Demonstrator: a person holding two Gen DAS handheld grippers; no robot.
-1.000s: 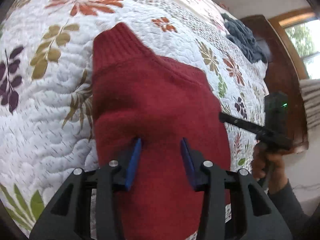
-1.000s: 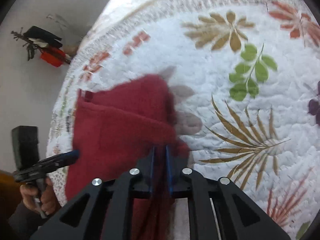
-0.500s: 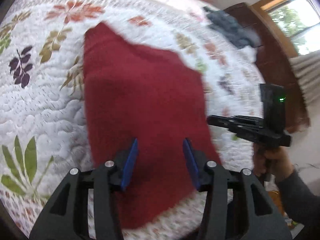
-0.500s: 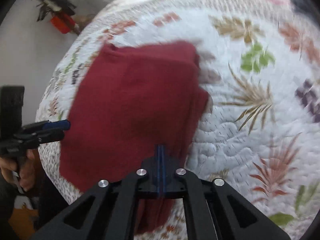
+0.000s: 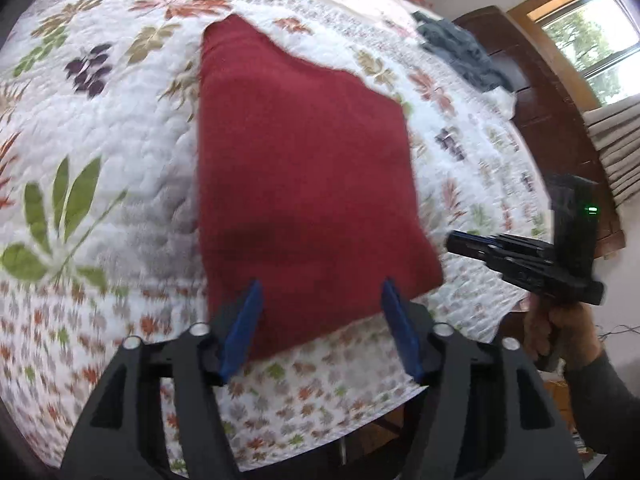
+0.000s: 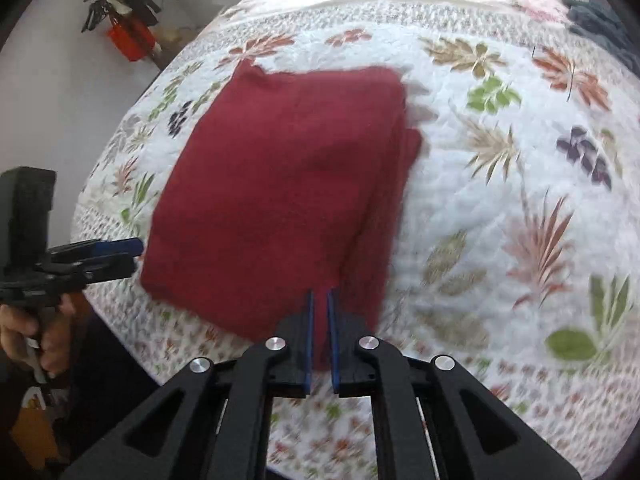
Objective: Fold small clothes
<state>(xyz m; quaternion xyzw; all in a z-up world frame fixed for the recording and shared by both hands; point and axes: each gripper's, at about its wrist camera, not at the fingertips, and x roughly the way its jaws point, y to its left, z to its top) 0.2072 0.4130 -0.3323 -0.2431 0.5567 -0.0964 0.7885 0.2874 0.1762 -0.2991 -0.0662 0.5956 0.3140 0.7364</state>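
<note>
A dark red knit garment [image 5: 304, 168] lies folded in a rough rectangle on the floral quilt [image 5: 100, 140], its lower edge near the bed's front edge. My left gripper [image 5: 322, 284] hovers open above that lower edge, its blue fingers spread wide and holding nothing. In the right wrist view the same garment [image 6: 280, 184] fills the middle. My right gripper [image 6: 320, 296] hangs over its near right corner with the blue fingers almost together and nothing clamped. From the left wrist view the right gripper [image 5: 460, 240] is off the garment's right side, held by a hand [image 5: 560, 328].
A dark grey-blue garment [image 5: 460, 52] lies at the quilt's far right, beside a dark wooden headboard [image 5: 552, 112]. A window and curtain are beyond it. In the right wrist view, a red and black object [image 6: 124, 28] stands by the wall at upper left. The quilt's front edge drops off below both grippers.
Both grippers have drawn back toward the bed's front edge. The right gripper, shut on the garment's edge a second ago, has let it go. The garment now lies flat and folded.
</note>
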